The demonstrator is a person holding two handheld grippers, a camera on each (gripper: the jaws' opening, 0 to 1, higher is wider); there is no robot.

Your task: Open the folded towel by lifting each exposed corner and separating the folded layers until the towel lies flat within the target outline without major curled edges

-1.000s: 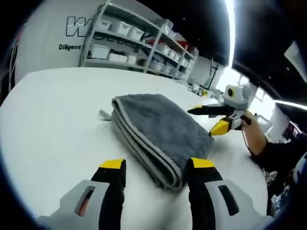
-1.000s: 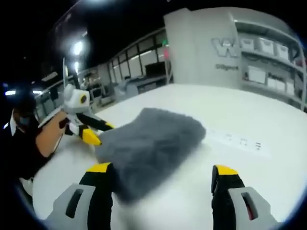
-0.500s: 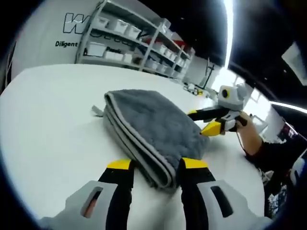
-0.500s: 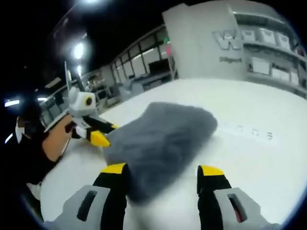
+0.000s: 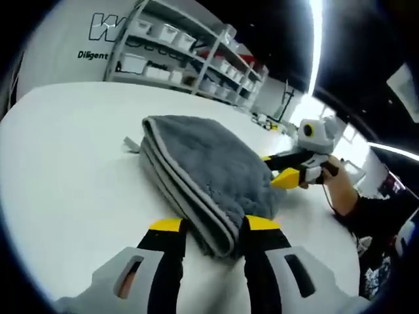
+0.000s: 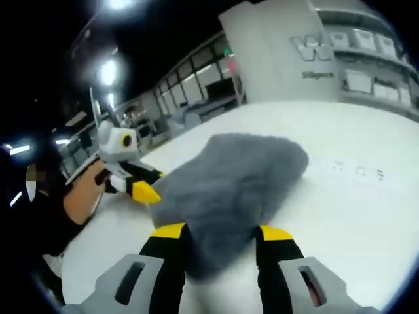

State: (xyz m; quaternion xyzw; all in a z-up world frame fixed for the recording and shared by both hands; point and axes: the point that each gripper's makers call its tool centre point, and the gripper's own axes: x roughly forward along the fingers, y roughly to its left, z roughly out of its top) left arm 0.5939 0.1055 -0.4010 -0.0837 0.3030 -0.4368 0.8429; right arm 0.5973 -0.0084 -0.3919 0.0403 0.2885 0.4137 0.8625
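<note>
A folded grey towel [image 5: 209,163] lies on the white table [image 5: 72,163], its stacked layers with a pale edge facing me. My left gripper [image 5: 215,227] is shut on the towel's near corner, a yellow-tipped finger on each side. At the far corner the right gripper [image 5: 283,169] reaches in from the right. In the right gripper view the towel [image 6: 236,183] runs away from me, and my right gripper [image 6: 222,232] is shut on its near end. The left gripper [image 6: 152,184] shows at the towel's left edge.
Shelves with white bins [image 5: 190,59] stand behind the table along a wall. A person's hand [image 5: 340,190] and forearm [image 6: 82,196] hold the grippers. Small printed marks [image 6: 357,171] sit on the table [image 6: 366,216] right of the towel. A small tag [image 5: 131,142] sticks out of the towel.
Both grippers have moved in on the towel and narrowed their jaws around its corners, the right one the most. The towel itself has stayed folded.
</note>
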